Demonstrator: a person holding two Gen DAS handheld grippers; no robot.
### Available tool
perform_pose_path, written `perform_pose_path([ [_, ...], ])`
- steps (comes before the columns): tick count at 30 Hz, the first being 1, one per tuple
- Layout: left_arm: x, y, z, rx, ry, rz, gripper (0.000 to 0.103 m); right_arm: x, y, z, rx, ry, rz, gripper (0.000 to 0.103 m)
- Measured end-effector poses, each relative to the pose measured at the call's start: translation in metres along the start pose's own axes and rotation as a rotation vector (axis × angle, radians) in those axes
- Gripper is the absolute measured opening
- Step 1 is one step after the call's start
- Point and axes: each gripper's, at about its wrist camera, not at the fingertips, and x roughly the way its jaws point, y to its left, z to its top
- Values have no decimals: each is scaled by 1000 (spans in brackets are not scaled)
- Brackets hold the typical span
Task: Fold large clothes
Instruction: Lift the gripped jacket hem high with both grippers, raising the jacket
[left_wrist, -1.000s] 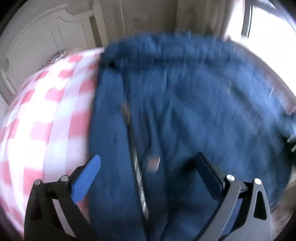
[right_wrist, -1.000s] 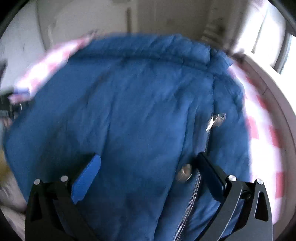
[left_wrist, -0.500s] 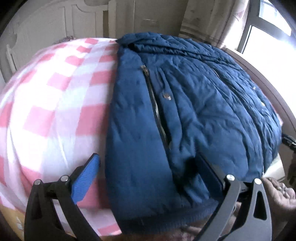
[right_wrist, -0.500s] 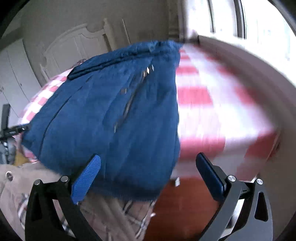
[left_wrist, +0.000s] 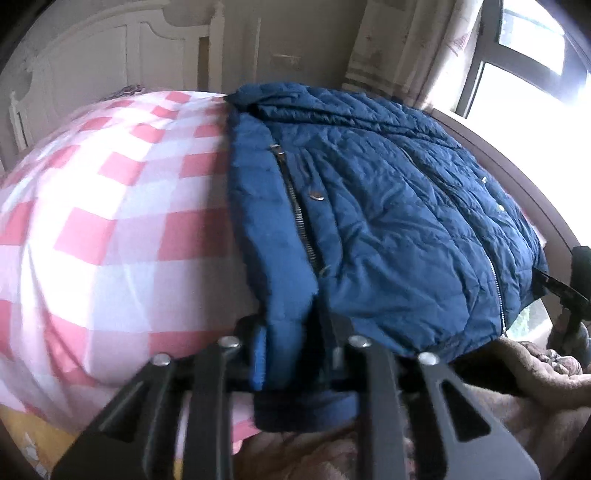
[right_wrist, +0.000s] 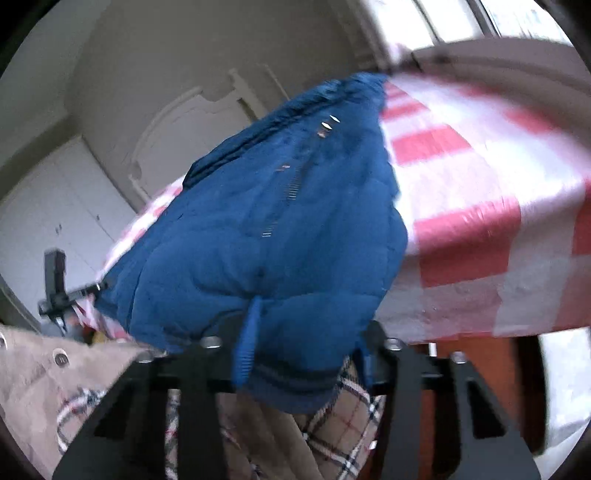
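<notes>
The dark blue quilted puffer jacket (left_wrist: 388, 206) lies spread on a bed covered with a pink-and-white checked sheet (left_wrist: 110, 206), its ribbed hem hanging over the near edge. The left wrist view shows the jacket's front in detail: a metal zipper (left_wrist: 299, 218) running from collar to hem, snap buttons, a white carved headboard (left_wrist: 92, 55) at the far end and a bright window (left_wrist: 535, 62) to the far right. The right wrist view, partly blurred, shows instead the bed's right side with the sheet draping down, white cupboard doors (right_wrist: 55, 206) on the far left, and a beige garment with a plaid lining (right_wrist: 332, 417) hanging below the jacket's hem.

The left claw (left_wrist: 295, 354) has just been closing and now stands narrow, its pads pressing a bunched fold of the hem beside the zipper. The right claw (right_wrist: 303, 354) has likewise just been closing; it sits somewhat wider, pinching the thick padded hem at the jacket's right corner. Each claw appears at the edge of the other's view, at the opposite hem corner.
</notes>
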Motion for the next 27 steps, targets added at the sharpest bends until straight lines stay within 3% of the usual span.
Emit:
perform_pose_path([
  [4,2,14,-3,-66,13,-40,26,-8,13,6,-47,-6,-17,38],
  [6,3,14,-4,-66,18,-38,41,-15,14,9,-47,-32,14,38],
  [7,5,12,-5,-57,26,-35,57,-18,13,10,-46,-39,31,38],
  [8,7,10,-6,-47,33,-12,61,-19,12,10,-41,-39,39,39],
  [11,6,10,-7,-47,24,-17,62,-15,9,8,-23,-24,23,41],
  [13,6,9,-8,-38,27,-15,61,-9,8,6,-8,-15,3,43],
  [16,4,6,-8,-20,33,-60,25,-6,9,2,-13,-16,-25,41],
  [17,2,5,-7,-25,24,-75,18,-7,13,2,-31,-19,-41,37],
  [18,-1,8,-6,-50,10,-109,16,-11,18,3,-53,-32,-63,30],
  [20,-12,17,-1,-118,-39,-195,14,-25,27,8,-57,-98,-67,25],
  [24,-50,38,22,-247,-175,-371,14,-67,62,39,-100,-267,-13,22],
  [27,-77,57,30,-306,-274,-435,14,-82,90,54,-160,-325,28,21],
])
